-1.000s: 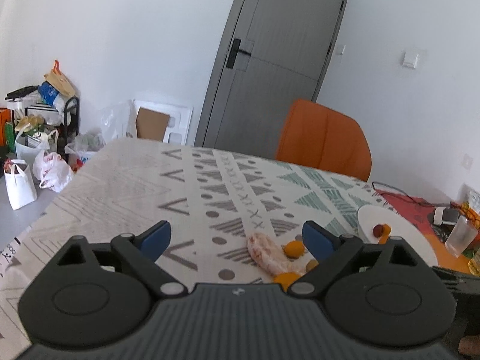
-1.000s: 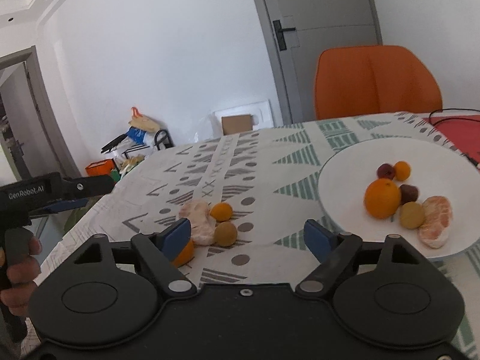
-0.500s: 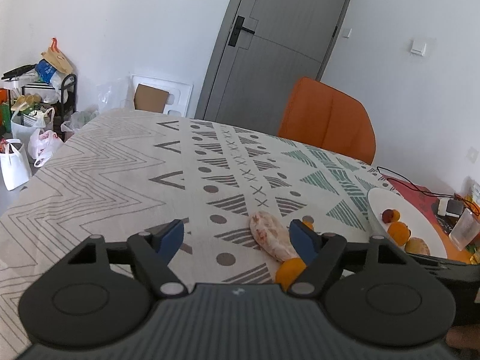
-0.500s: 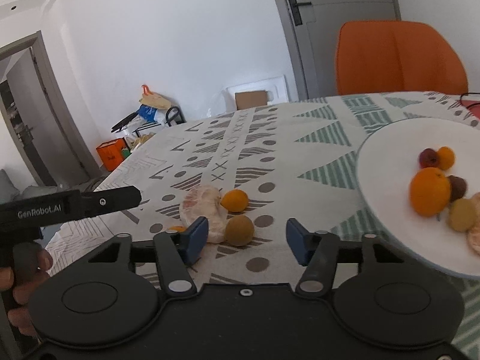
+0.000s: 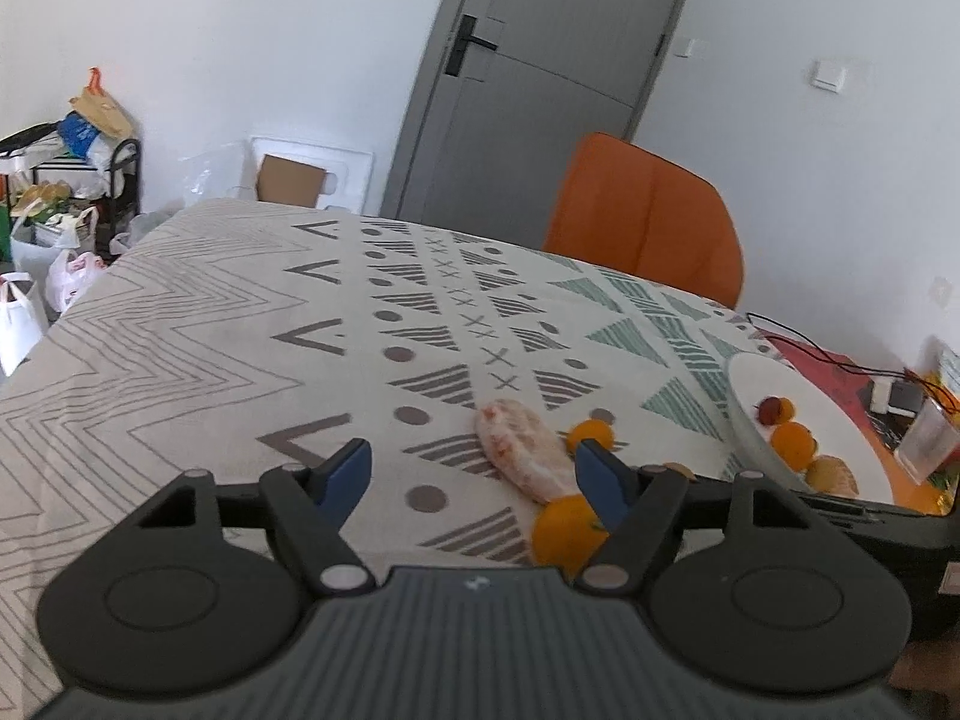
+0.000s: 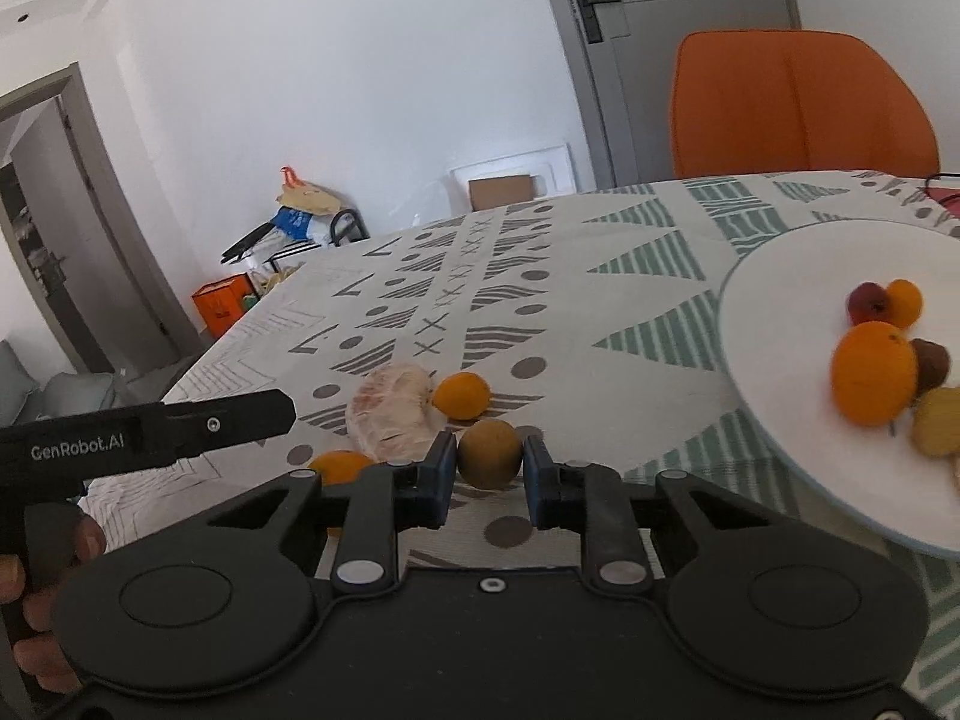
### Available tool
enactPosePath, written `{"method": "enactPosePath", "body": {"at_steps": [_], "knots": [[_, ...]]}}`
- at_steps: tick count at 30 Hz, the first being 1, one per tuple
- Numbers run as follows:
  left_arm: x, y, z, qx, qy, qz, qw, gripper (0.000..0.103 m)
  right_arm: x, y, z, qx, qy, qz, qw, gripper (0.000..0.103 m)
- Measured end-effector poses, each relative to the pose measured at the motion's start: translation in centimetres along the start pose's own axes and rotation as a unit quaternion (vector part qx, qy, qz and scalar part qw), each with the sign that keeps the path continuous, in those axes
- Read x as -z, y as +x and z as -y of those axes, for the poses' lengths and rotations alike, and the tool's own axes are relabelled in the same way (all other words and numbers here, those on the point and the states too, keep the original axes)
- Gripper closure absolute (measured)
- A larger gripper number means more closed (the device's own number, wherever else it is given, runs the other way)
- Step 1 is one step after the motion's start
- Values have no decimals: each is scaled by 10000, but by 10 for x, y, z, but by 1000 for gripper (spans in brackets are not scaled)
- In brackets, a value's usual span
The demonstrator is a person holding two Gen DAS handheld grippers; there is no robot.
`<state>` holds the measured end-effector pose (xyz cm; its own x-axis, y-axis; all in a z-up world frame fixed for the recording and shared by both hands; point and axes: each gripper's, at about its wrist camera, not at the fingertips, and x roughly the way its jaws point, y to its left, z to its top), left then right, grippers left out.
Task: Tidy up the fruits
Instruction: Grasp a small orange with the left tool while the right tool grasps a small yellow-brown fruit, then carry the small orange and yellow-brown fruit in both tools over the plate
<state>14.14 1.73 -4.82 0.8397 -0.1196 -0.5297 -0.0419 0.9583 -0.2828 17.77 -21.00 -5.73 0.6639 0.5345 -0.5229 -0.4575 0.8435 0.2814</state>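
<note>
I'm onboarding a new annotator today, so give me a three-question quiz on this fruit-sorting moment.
1. True or false: the right gripper is shut on the brown round fruit.
2. Where does the big orange lie? A) on the white plate B) on the tablecloth C) on the orange chair
3. Fill in: the left gripper stands ____.

Key: 1 true; 2 A; 3 open

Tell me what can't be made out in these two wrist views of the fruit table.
- Round brownish-green fruit: in the left wrist view only a sliver shows behind the left gripper.
- Peeled pale citrus on the white round plate: cut off by the right wrist view's edge.
- Small orange fruit nearest the camera: its lower part is hidden behind the right gripper.
- Clear plastic cup: too blurred to show contents.
</note>
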Motion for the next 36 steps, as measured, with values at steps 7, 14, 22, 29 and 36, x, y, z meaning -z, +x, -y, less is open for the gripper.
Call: {"method": "enactPosePath", "body": {"at_steps": [7, 14, 22, 29, 36], "knots": [[5, 4, 13, 143, 65, -106, 9998, 29, 3, -12, 7, 86, 90, 71, 9999, 81], [14, 11, 22, 279, 121, -263, 9992, 29, 3, -26, 8, 240, 66, 173, 9995, 81], [16, 20, 33, 194, 280, -634, 9974, 67, 10, -42, 15, 266, 256, 390, 9986, 81], [9, 10, 54, 164, 485, -392, 9979, 67, 10, -55, 21, 215, 301, 558, 9978, 81], [5, 7, 76, 228, 653, -285, 9972, 67, 7, -74, 38, 379, 419, 805, 9952, 81]]}}
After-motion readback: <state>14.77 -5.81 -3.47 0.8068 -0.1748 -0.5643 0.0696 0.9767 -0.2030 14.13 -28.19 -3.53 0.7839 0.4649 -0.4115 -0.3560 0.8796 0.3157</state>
